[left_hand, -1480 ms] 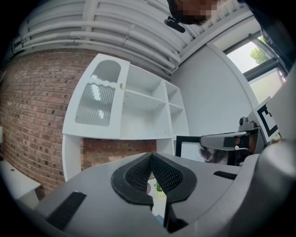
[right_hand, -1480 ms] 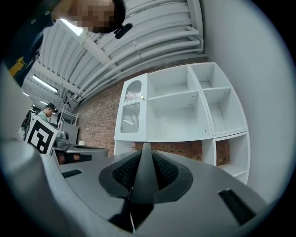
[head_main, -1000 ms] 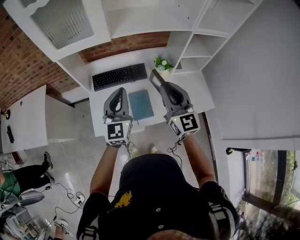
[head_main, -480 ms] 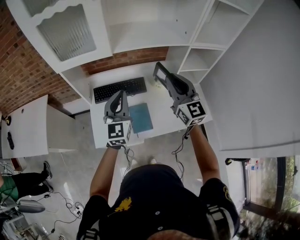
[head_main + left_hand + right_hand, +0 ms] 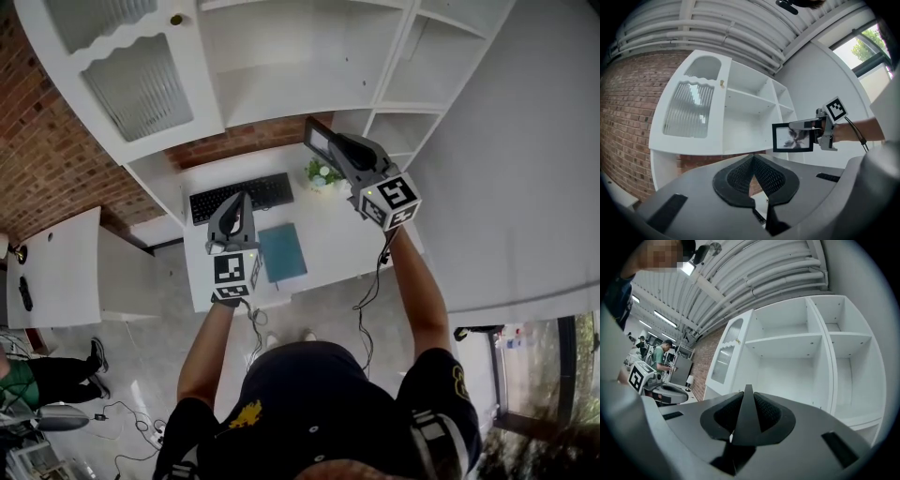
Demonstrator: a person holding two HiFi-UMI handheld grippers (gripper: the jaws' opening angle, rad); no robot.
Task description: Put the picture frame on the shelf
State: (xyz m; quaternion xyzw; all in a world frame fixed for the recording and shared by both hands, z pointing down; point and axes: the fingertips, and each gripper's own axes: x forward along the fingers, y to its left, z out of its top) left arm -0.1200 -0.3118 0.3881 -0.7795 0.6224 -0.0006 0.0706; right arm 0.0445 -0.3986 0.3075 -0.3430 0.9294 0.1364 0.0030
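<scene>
The right gripper (image 5: pixel 330 156) has its fingers (image 5: pixel 769 414) clenched on the picture frame (image 5: pixel 792 138), held upright in the air above the table's (image 5: pixel 349 234) far right corner, facing the white shelf (image 5: pixel 300 89). The left gripper (image 5: pixel 753 161), fingers pressed together on nothing, hovers over the table's front left edge.

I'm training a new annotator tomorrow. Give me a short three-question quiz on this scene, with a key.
1. True or false: the right gripper is shut on the picture frame.
2. What stands on the desk just right of the keyboard? A a small potted plant; B a mug; C a lamp.
3. Does the left gripper hold anything?
Key: 1 true; 2 A; 3 no, its jaws are together with nothing between them.
</scene>
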